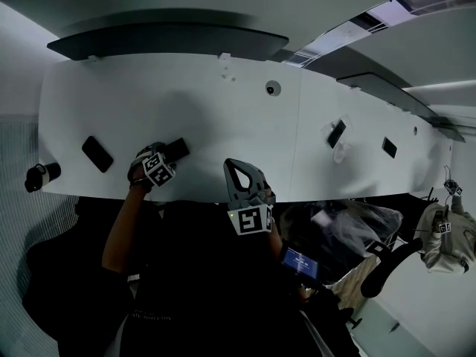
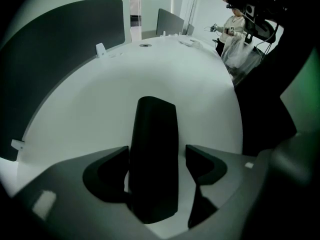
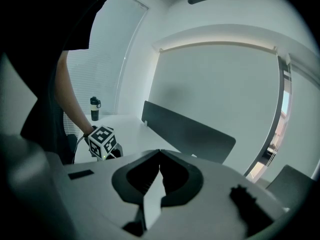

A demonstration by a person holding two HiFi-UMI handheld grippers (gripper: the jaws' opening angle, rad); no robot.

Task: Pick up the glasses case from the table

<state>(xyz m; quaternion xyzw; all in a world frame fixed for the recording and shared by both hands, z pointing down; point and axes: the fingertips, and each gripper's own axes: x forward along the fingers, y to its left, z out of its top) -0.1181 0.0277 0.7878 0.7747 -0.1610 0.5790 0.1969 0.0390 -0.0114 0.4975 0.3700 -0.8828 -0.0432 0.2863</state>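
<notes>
The black glasses case (image 1: 178, 149) lies flat on the white table (image 1: 223, 117) near its front edge. My left gripper (image 1: 167, 157) points steeply down over it. In the left gripper view the case (image 2: 154, 134) stands between the two jaws of the left gripper (image 2: 157, 153). The left jaw sits against its side, and a thin strip of table shows between the case and the right jaw, so this gripper is open. My right gripper (image 1: 232, 165) hangs at the table's front edge, right of the case. In the right gripper view the right gripper (image 3: 160, 154) is shut, tips touching, with nothing held.
Other flat black items (image 1: 97, 153) (image 1: 336, 133) (image 1: 389, 147) lie on the table. A dark bottle (image 1: 41, 175) stands at the left end. Dark divider panels (image 1: 171, 39) line the far edge. Another person (image 1: 446, 236) stands at the right.
</notes>
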